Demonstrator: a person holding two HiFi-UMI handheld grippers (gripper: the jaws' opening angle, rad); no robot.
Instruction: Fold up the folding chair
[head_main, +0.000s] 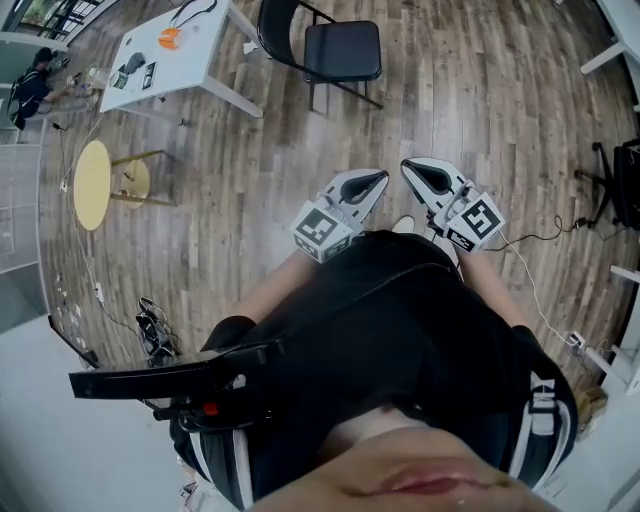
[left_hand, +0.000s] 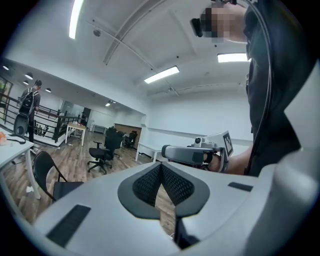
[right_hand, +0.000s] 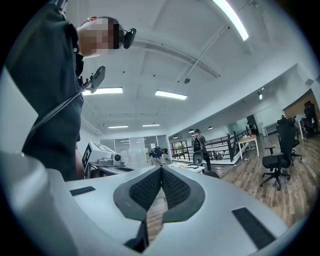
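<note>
Dark-clothed torso of the person fills the bottom of the head view. Both forearms reach forward from it, each hand carrying its tool roughly level, with the two tips angled toward each other. On the left gripper the jaws are pressed together with nothing between them. The right gripper is likewise closed and empty, its tip just beside the left one's but apart from it. Well ahead of both tips, a little toward the left gripper's side, the folding chair stands unfolded with its seat down. Bare wooden floor lies open between the tips and the chair. Beyond the chair on the left gripper's side stands a white table with an orange object on it. A round yellow table sits far out from the left gripper's outer side.
</note>
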